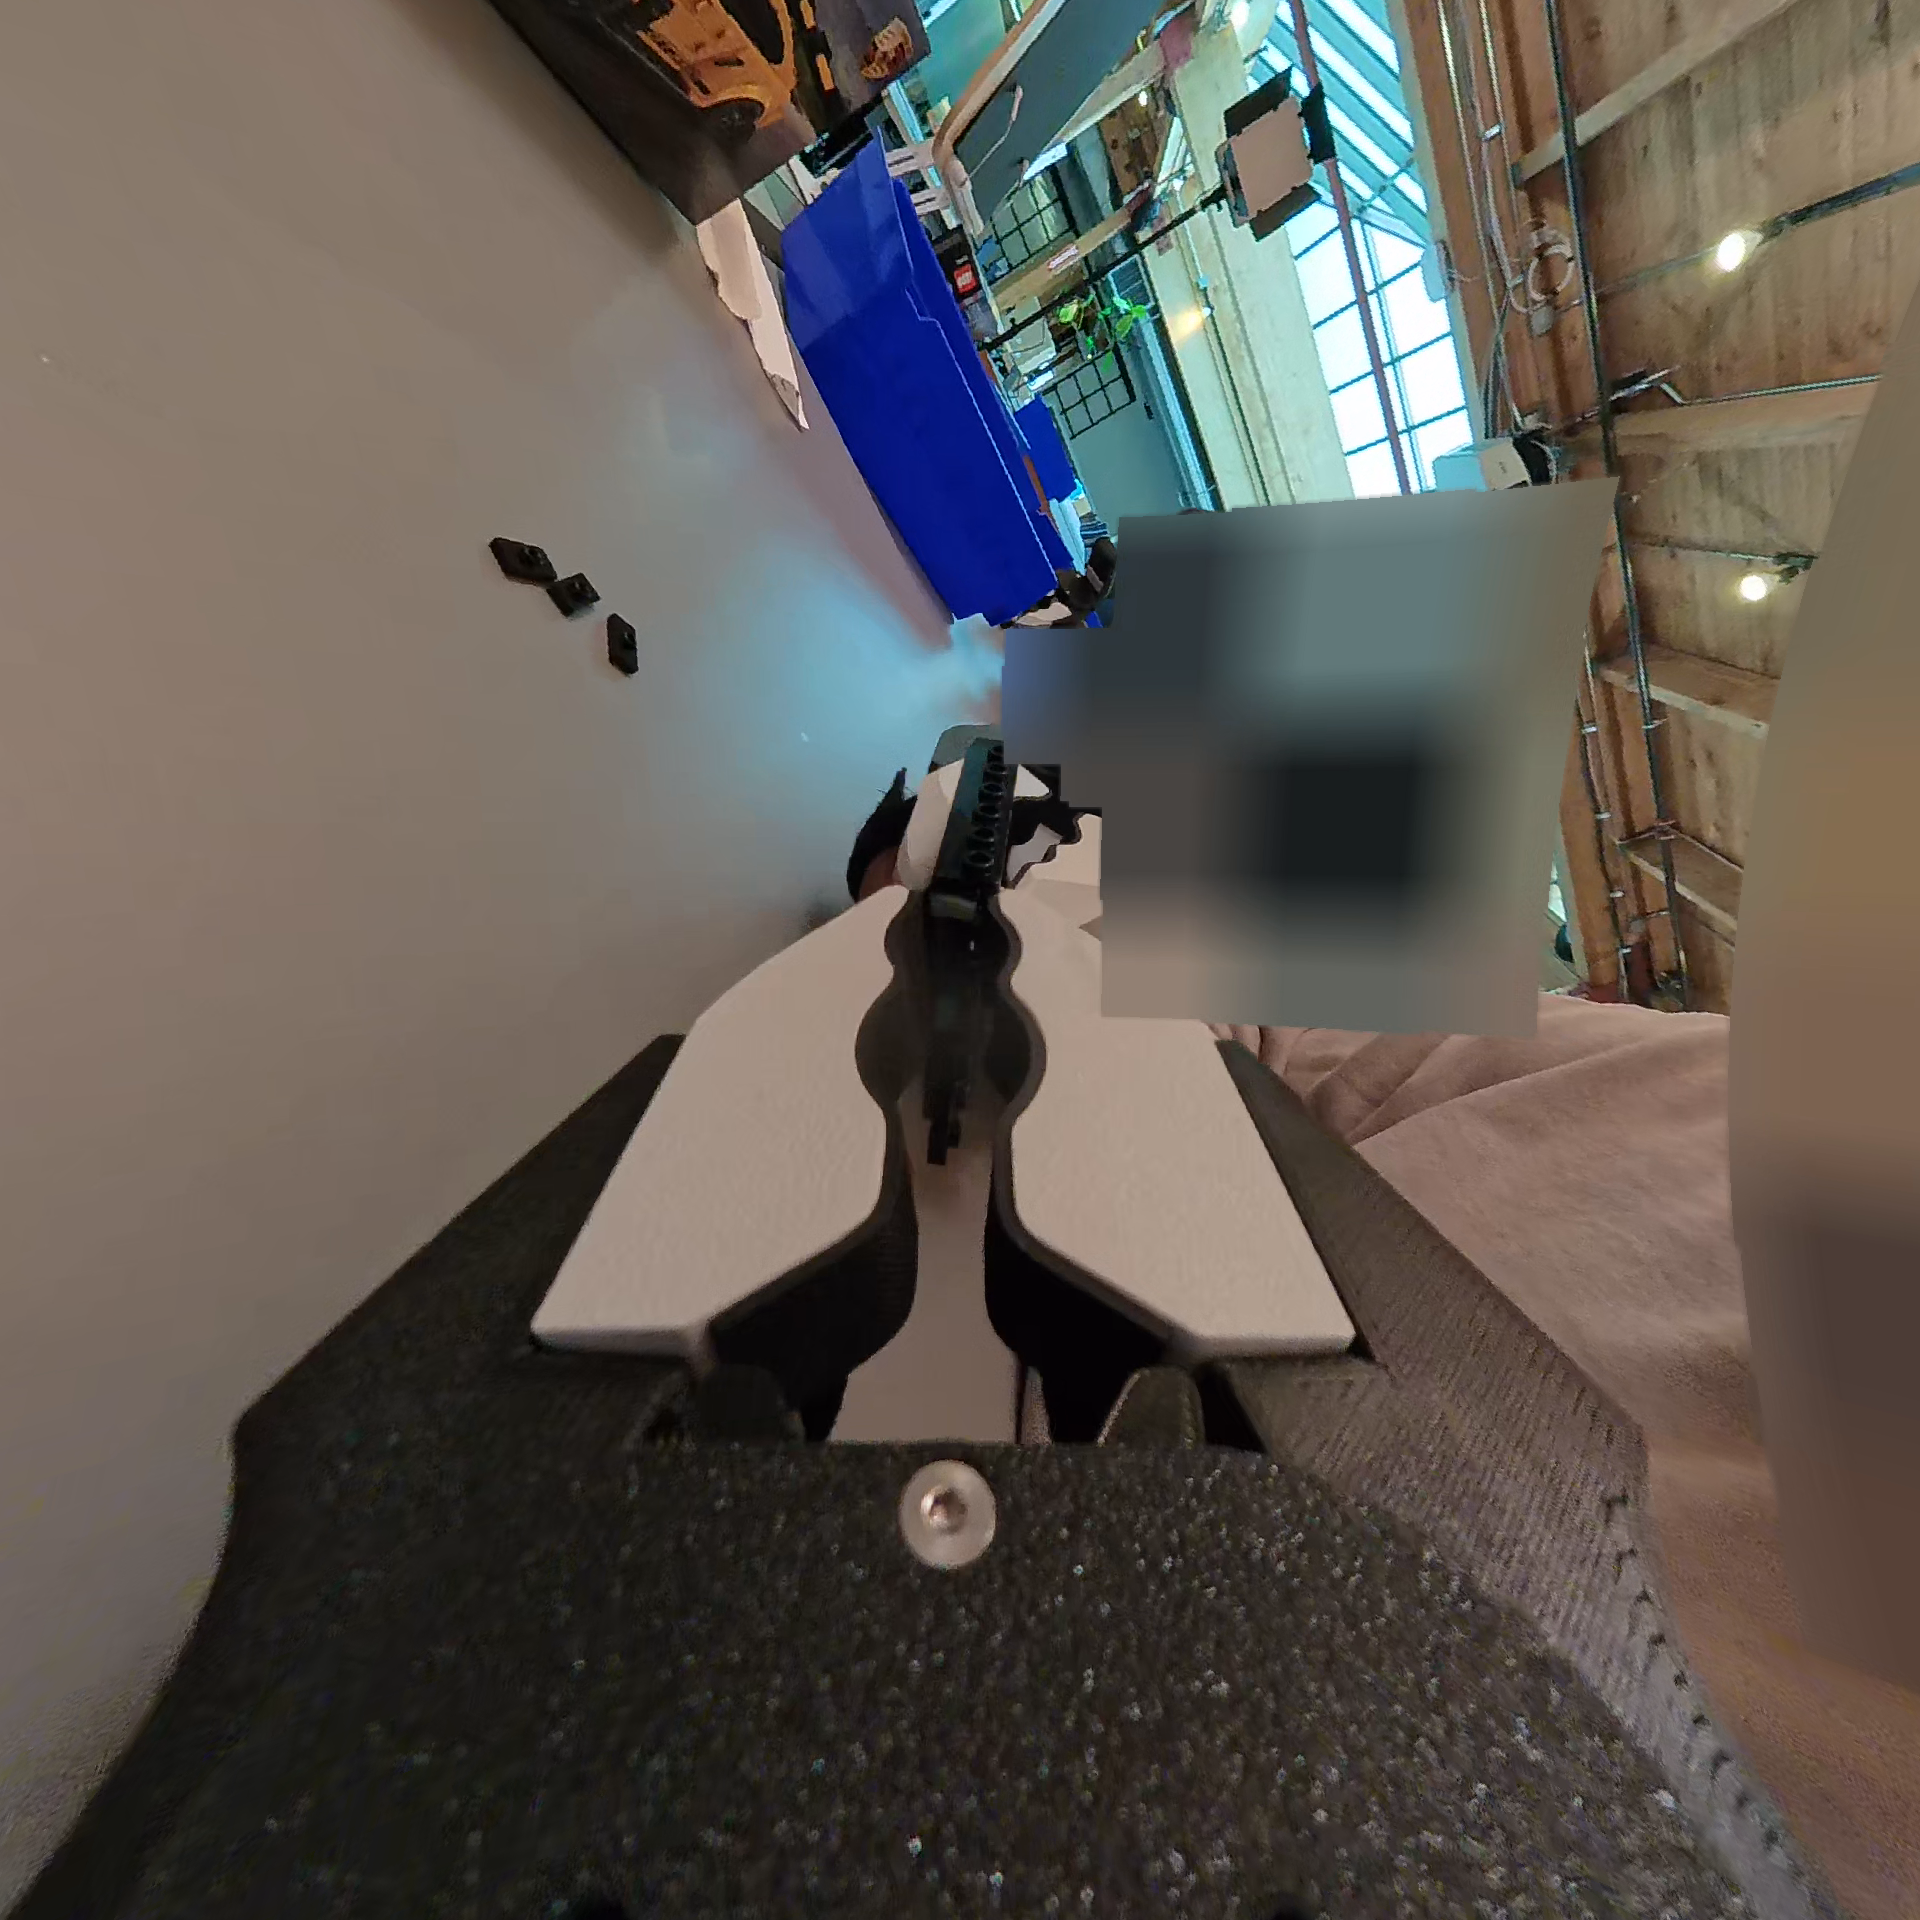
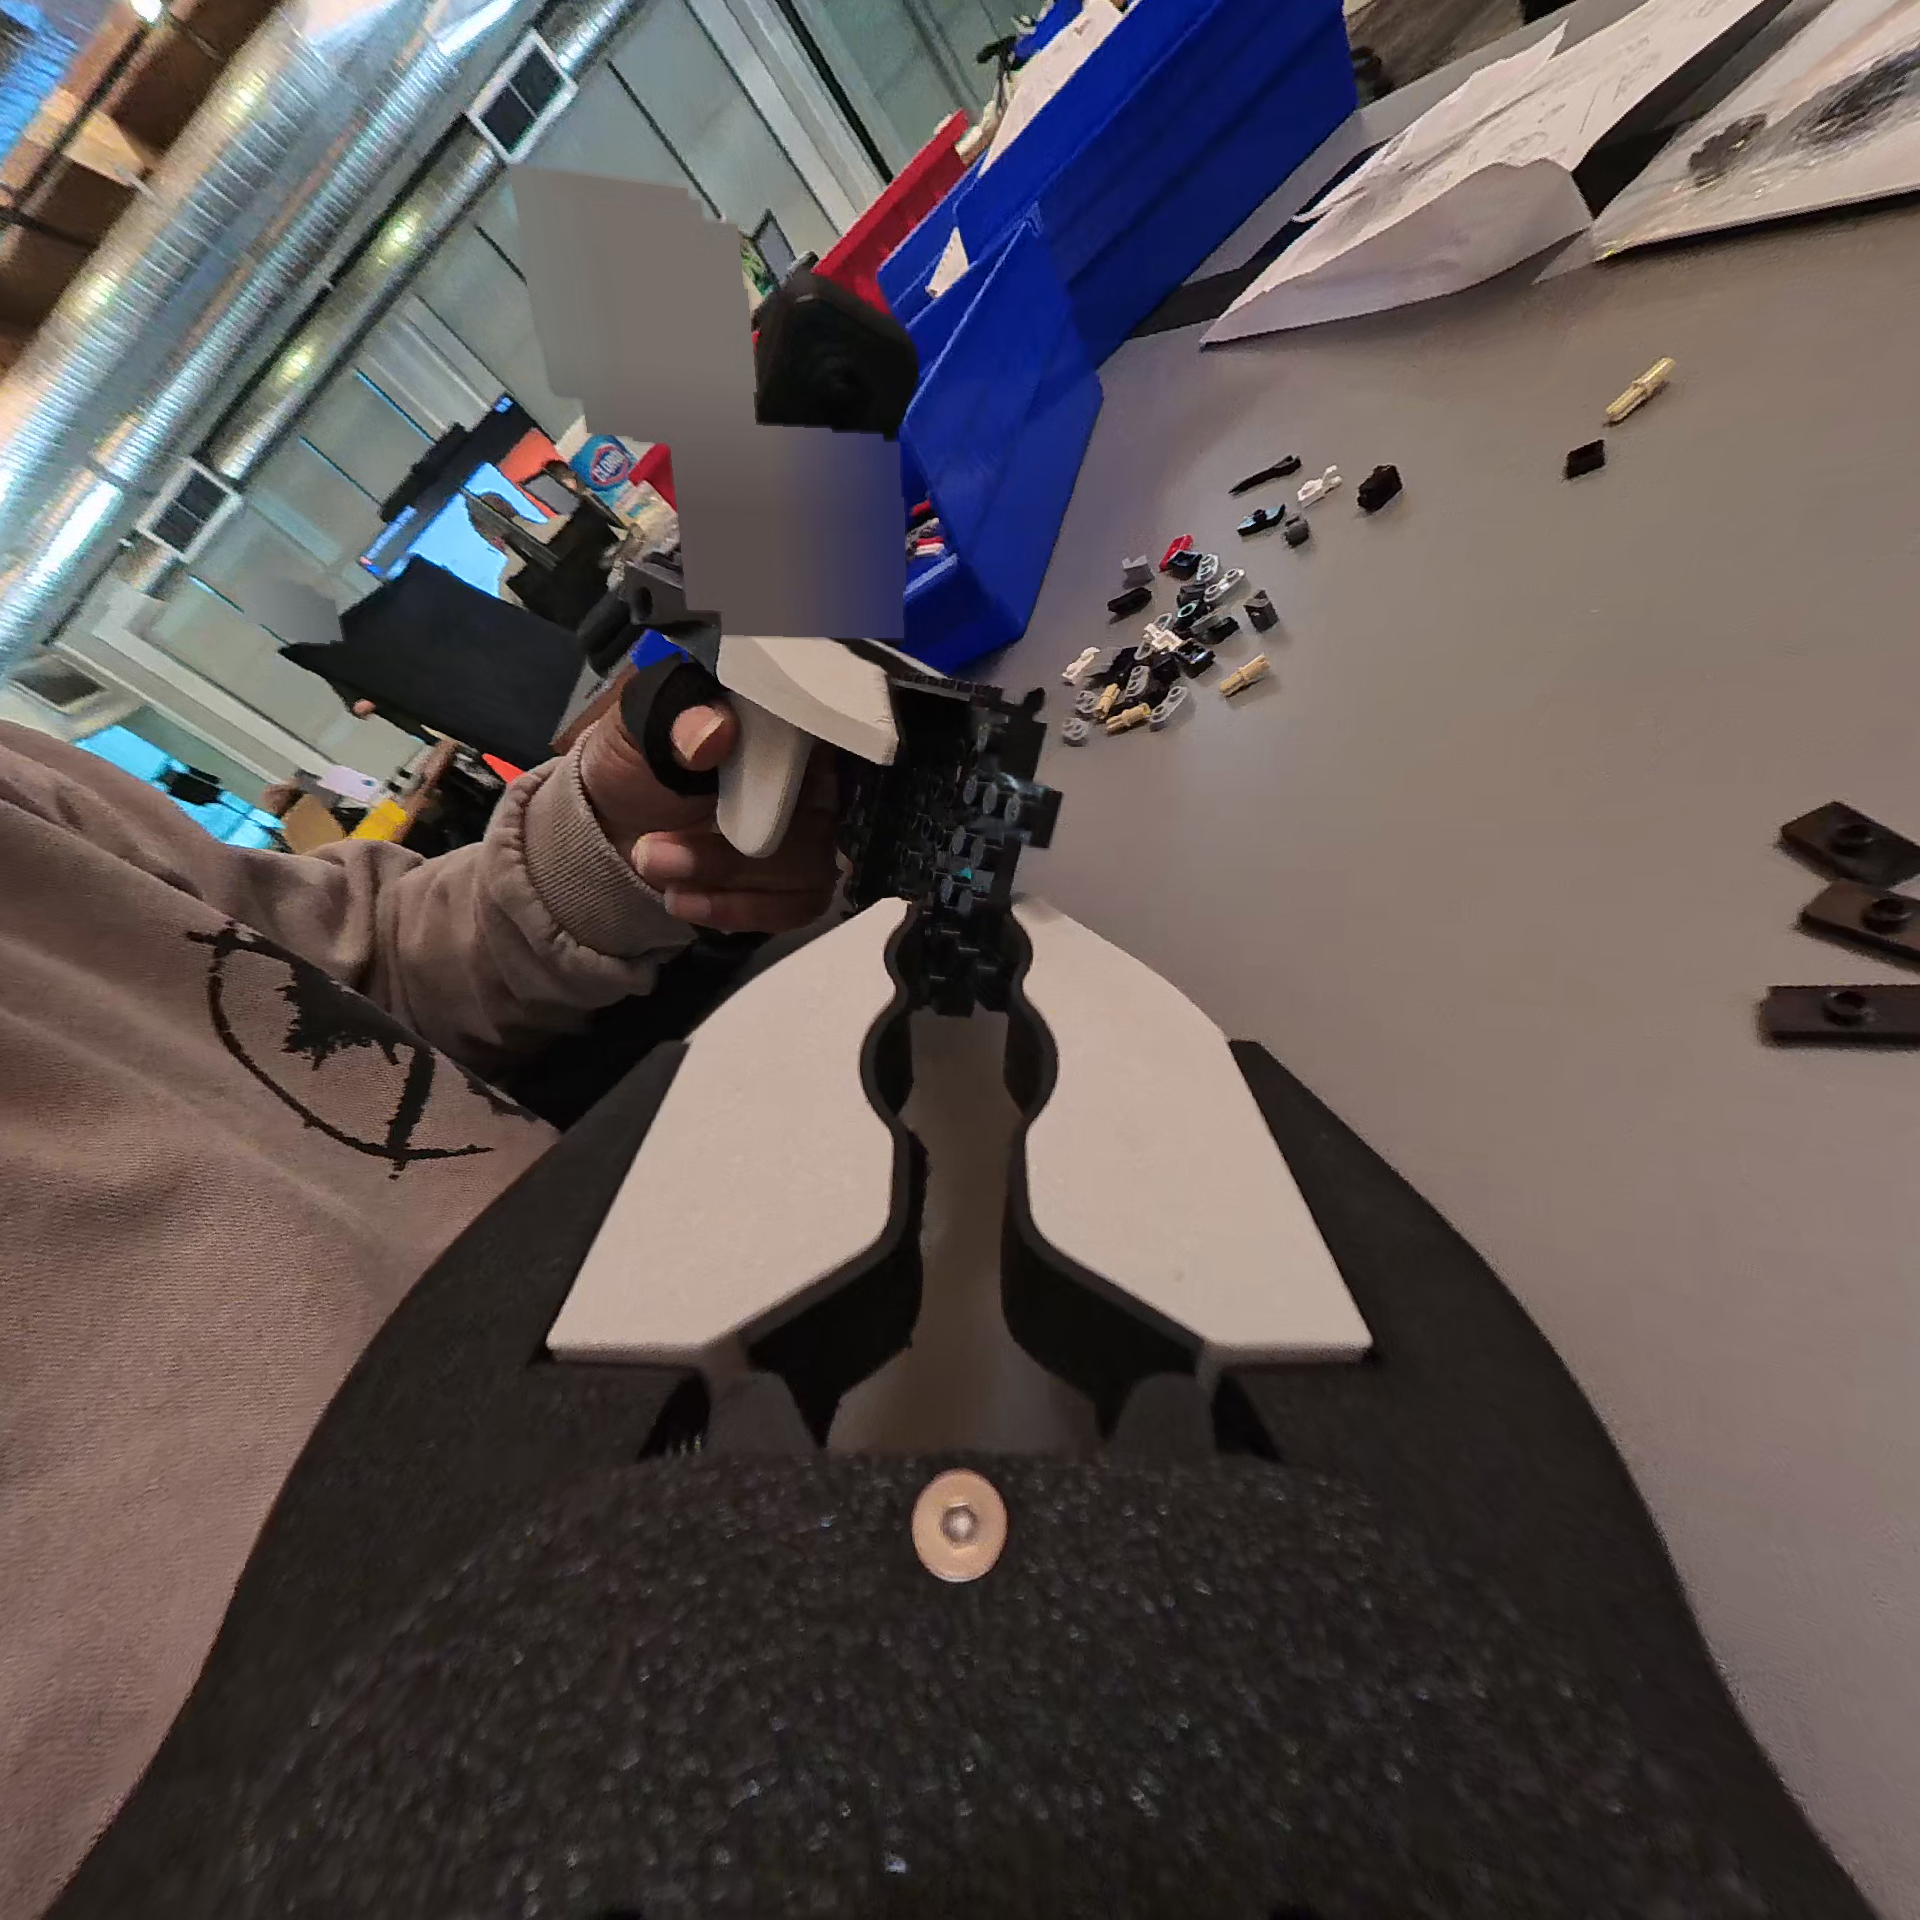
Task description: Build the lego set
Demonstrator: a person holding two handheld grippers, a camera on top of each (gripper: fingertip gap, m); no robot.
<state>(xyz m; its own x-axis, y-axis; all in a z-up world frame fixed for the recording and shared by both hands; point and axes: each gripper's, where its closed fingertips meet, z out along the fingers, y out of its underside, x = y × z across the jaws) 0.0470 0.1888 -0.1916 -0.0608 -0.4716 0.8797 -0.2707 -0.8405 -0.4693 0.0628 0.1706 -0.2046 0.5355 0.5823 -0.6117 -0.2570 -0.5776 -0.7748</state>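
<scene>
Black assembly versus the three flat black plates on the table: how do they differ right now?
The black assembly is held off the table between both grippers; the three flat black plates lie loose on the grey table. The assembly is a many-studded multi-part build; each plate is a single thin piece with one centre stud. Both are black.

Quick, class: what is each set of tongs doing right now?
Left tongs: closed on the black lego assembly.
Right tongs: closed on the same black lego assembly.
</scene>
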